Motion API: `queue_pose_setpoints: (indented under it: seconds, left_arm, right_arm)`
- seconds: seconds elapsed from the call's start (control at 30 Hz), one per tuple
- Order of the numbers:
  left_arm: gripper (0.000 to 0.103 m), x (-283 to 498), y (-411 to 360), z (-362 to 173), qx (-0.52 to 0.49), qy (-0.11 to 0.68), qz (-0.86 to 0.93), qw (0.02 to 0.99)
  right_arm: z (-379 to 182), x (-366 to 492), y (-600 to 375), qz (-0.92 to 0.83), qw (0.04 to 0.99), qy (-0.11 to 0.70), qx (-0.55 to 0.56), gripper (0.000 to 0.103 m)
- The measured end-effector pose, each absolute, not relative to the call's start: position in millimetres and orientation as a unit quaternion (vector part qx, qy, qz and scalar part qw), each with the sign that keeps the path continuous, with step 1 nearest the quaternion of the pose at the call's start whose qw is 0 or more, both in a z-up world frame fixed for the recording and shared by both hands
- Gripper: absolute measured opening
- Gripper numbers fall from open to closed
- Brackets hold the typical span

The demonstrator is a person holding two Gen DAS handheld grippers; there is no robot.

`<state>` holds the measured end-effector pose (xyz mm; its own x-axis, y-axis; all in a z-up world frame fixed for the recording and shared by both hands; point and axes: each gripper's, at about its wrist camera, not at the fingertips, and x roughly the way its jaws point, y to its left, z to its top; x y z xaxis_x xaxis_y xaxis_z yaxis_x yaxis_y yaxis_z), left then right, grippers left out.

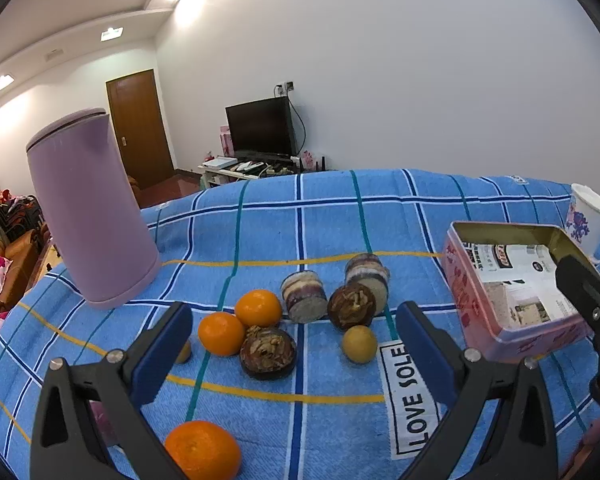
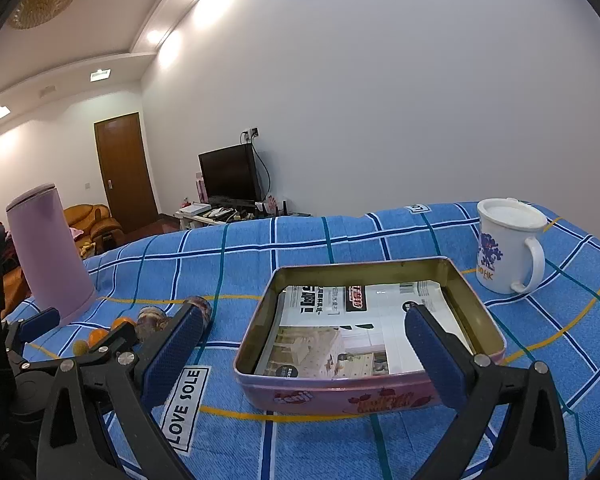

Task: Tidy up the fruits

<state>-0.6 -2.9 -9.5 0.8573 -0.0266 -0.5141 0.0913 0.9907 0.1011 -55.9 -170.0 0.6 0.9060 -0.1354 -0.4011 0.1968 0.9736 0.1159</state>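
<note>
Fruit lies on the blue checked cloth point(image 1: 332, 224): three oranges point(image 1: 221, 333) point(image 1: 258, 307) point(image 1: 202, 450), two dark brown mangosteens point(image 1: 267, 353) point(image 1: 351, 306), two striped purple-and-white cylinders point(image 1: 303, 296) point(image 1: 367, 279), and small yellow-green fruits point(image 1: 359, 343). My left gripper point(image 1: 294, 346) hovers open over the fruit, holding nothing. A pink tin point(image 2: 370, 332), lined with printed paper and holding no fruit, sits to the right. My right gripper point(image 2: 314, 344) hangs open just in front of and above the tin point(image 1: 512, 284), holding nothing.
A tall lilac kettle point(image 1: 88, 208) stands at the table's back left. A white mug point(image 2: 508, 244) with a lid stands behind the tin on the right. A "LOVE SOLE" label point(image 1: 410, 396) is sewn on the cloth. Beyond the table are a TV, door and sofa.
</note>
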Motion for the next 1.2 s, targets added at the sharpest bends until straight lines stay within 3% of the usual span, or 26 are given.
queue_pose_setpoints:
  seconds: [0.6,0.97,1.2]
  left_arm:
    - [0.103,-16.5,32.5,2.5,0.047,0.291,0.016,0.955]
    - [0.103,-37.6,101.2,-0.4,0.039,0.324,0.039,0.944]
    - [0.103,-50.8,165.3,-16.3,0.052,0.355,0.082,0.93]
  right_arm:
    - [-0.7,-53.6,-157.1,-0.047,0.975,0.209,0.053,0.102]
    - [-2.8,-54.3,-137.7,-0.001,0.974,0.224,0.032,0.102]
    - [-2.9,-48.3,-94.2,0.098,0.954,0.282,0.037,0.102]
